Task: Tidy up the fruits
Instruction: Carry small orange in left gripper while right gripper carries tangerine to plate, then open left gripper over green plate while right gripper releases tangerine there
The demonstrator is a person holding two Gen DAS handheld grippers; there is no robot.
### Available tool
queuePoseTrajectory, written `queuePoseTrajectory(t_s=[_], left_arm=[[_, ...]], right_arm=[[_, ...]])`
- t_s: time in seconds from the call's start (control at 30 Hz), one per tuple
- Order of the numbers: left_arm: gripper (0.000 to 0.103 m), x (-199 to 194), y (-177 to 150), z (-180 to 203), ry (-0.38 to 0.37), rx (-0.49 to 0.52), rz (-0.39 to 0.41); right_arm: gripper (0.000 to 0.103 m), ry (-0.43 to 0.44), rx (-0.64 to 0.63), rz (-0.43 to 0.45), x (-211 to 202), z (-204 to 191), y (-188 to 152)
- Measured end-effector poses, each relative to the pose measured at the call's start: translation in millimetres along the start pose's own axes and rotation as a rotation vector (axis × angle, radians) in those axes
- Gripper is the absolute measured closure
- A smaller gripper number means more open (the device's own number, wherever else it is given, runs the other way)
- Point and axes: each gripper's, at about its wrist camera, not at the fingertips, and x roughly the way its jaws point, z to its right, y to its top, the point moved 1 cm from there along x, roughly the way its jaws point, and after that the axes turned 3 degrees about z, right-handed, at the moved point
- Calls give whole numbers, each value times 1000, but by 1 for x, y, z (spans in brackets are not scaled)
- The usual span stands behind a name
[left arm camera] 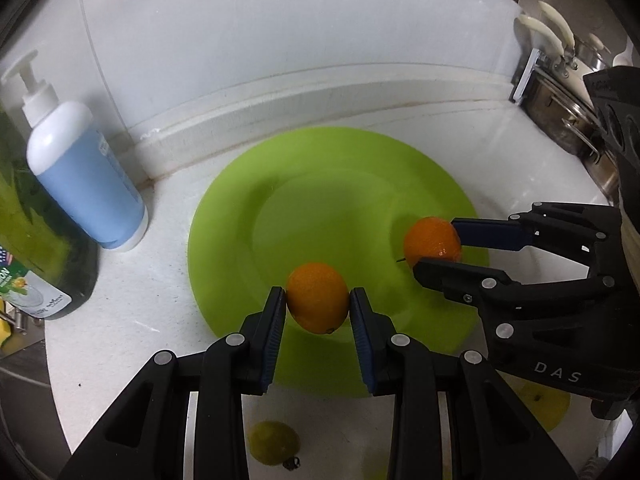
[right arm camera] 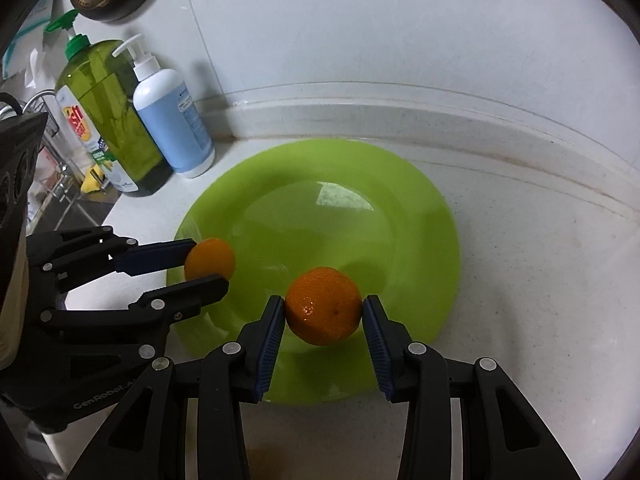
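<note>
A lime-green plate [left arm camera: 320,184] [right arm camera: 400,208] lies on the white counter. My left gripper [left arm camera: 318,300] is shut on an orange [left arm camera: 318,296] and holds it over the plate's near rim; it shows at the left of the right wrist view [right arm camera: 208,266] with its orange [right arm camera: 212,258]. My right gripper [right arm camera: 324,312] is shut on a second orange [right arm camera: 324,306] over the plate's near part; in the left wrist view it [left arm camera: 436,246] comes in from the right, holding that orange [left arm camera: 430,242].
A white-and-blue pump bottle [left arm camera: 84,176] [right arm camera: 170,120] and a green detergent bottle [right arm camera: 108,120] stand left of the plate. A yellow-green fruit [left arm camera: 274,442] lies on the counter below my left gripper. Pots [left arm camera: 568,112] sit at the right. The wall rises behind the plate.
</note>
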Motion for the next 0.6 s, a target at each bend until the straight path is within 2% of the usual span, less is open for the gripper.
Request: queuePoseTrajectory(t_s=[0.43,0.6], left_arm=[[70,8,2,0,2,3,-12],[61,-2,2,2,36,21,20]], right_arm=[[62,3,0,-6,5,2,0],[61,3,1,14,1,3,-1]])
